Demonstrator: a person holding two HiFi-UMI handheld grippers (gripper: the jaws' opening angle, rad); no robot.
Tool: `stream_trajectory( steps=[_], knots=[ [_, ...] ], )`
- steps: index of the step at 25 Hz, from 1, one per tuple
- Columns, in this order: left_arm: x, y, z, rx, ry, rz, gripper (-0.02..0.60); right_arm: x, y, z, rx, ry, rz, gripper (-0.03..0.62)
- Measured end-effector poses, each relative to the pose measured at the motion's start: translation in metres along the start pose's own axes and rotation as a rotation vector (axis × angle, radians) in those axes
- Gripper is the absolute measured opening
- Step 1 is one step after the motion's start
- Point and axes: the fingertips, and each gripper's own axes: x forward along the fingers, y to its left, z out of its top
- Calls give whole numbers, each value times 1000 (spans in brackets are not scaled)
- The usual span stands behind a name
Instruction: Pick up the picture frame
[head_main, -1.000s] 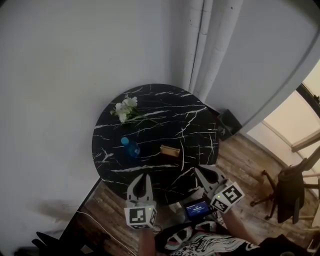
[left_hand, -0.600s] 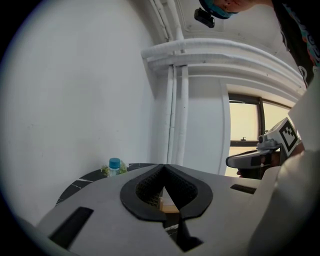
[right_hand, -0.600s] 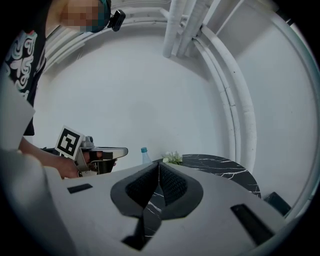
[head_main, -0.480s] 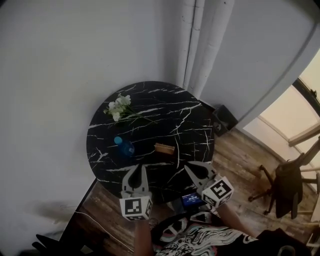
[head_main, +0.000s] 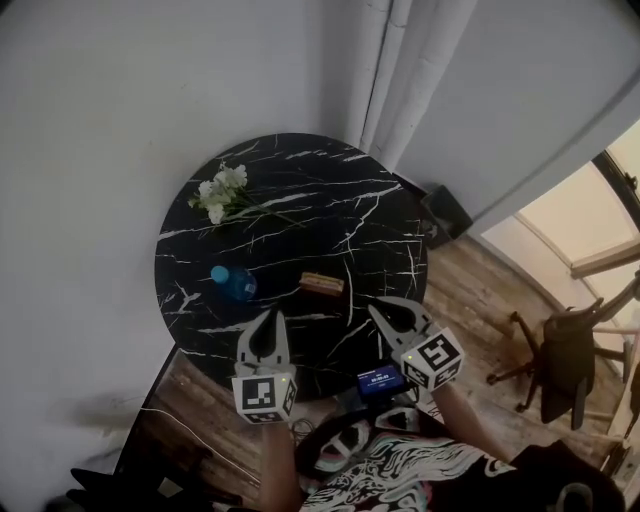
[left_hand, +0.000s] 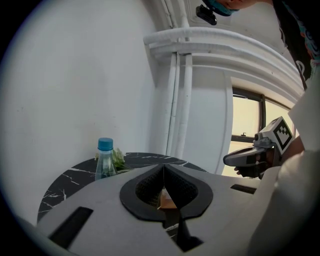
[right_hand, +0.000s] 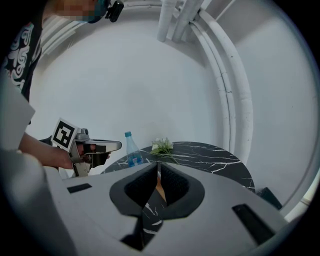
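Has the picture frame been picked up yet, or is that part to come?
Nothing is done yet: the frame lies on the table, untouched. In hand: the left tongs and right tongs hover over the table's near edge, both shut and empty, pointing toward the frame. Left to do: open a pair, reach the frame, close on it and lift.

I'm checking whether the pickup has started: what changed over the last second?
The left gripper and right gripper, both shut and empty, advanced over the table toward the picture frame, not touching it. The picture frame, bottle and flowers stayed put.
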Motion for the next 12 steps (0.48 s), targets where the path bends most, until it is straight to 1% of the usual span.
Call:
stream_trajectory(
  steps=[3, 6, 10, 12],
  knots=[
    [15, 3, -15, 16, 39, -13, 14, 13, -10, -16, -33, 63, 3, 21],
    [30, 8, -33, 28, 78, -10, 14, 28, -19, -36, -79, 132, 21, 26],
    [46, 5, -57, 50, 139, -43, 15, 45, -16, -58, -114, 211, 109, 58],
    [53, 3, -68, 65, 170, -66, 17, 52, -13, -70, -156, 251, 145, 94]
  ],
)
